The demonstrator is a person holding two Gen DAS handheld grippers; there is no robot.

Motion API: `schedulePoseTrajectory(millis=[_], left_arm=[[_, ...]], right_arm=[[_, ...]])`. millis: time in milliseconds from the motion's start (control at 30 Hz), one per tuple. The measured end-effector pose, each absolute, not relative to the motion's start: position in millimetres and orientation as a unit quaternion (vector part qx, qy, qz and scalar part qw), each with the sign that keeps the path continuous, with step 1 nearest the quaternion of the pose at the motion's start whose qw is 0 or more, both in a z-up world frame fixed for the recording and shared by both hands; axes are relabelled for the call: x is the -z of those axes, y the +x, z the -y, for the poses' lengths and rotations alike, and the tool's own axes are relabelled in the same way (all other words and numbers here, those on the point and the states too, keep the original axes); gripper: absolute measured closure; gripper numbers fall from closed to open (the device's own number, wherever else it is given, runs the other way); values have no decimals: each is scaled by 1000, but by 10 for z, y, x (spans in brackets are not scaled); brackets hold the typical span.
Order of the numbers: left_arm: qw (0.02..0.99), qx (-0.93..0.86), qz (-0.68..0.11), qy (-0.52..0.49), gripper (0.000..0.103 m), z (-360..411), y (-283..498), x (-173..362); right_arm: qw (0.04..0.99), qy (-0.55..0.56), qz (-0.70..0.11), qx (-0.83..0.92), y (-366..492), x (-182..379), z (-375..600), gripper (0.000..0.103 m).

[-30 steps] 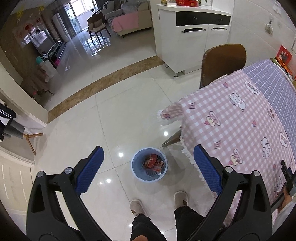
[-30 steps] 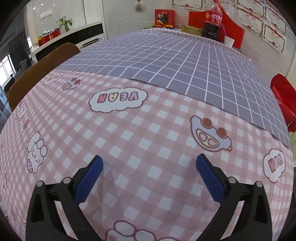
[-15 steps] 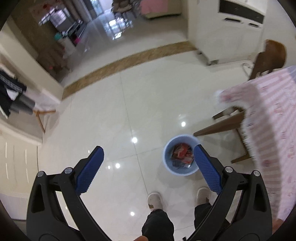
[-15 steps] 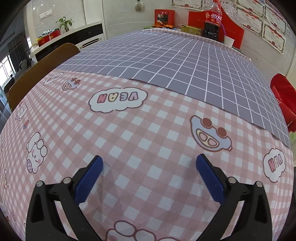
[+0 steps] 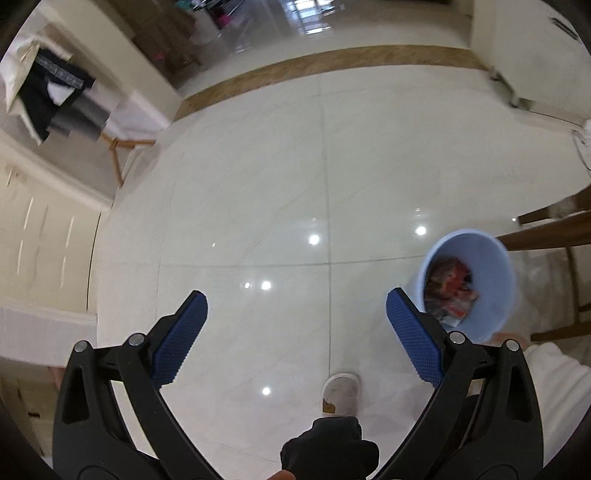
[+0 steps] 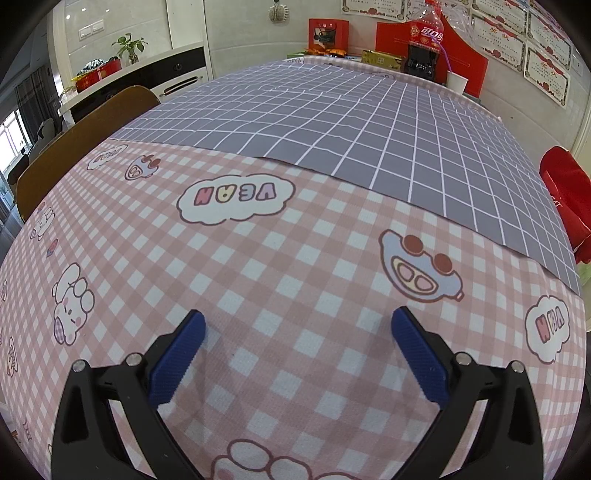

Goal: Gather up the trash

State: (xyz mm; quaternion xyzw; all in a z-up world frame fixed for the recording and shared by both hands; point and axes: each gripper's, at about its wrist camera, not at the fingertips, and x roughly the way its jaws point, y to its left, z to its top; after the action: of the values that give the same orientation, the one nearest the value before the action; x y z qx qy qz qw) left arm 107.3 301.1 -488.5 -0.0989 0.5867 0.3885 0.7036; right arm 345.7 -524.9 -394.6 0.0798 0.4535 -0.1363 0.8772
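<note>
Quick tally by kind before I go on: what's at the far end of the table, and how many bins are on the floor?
Soda bottle: 1
Paper cup: 1
Gold box: 1
Red boxes or cards: 2
Bin, wrappers inside: 1
Total: 6
Small snack items by the red box are too small to count.

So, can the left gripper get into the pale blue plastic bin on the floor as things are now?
Probably yes. The left gripper is open and empty above bare floor, and the pale blue plastic bin stands uncovered beside its right finger; nothing lies between them.
</note>
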Motion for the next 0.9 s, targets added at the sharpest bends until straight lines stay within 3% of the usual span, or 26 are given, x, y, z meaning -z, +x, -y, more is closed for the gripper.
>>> schedulePoseTrajectory(millis=[200,400,767,900], left_arm=[[687,-419,-584,-106,8,-3017,876,4924],[680,-422,-588,-111,8,-2857,810,4429],[735,-418,-527,-88,8,-2277,1113,2080],[754,-417,-503,-70,8,-2065,1291,1535]], right_arm=[[877,80,-453,136,3465,3952,5247,4],[877,80,-453,136,3463,3949,5249,4],[877,80,-453,136,3468,3952,5248,4],[877,80,-453,136,3456,3942,5251,4]])
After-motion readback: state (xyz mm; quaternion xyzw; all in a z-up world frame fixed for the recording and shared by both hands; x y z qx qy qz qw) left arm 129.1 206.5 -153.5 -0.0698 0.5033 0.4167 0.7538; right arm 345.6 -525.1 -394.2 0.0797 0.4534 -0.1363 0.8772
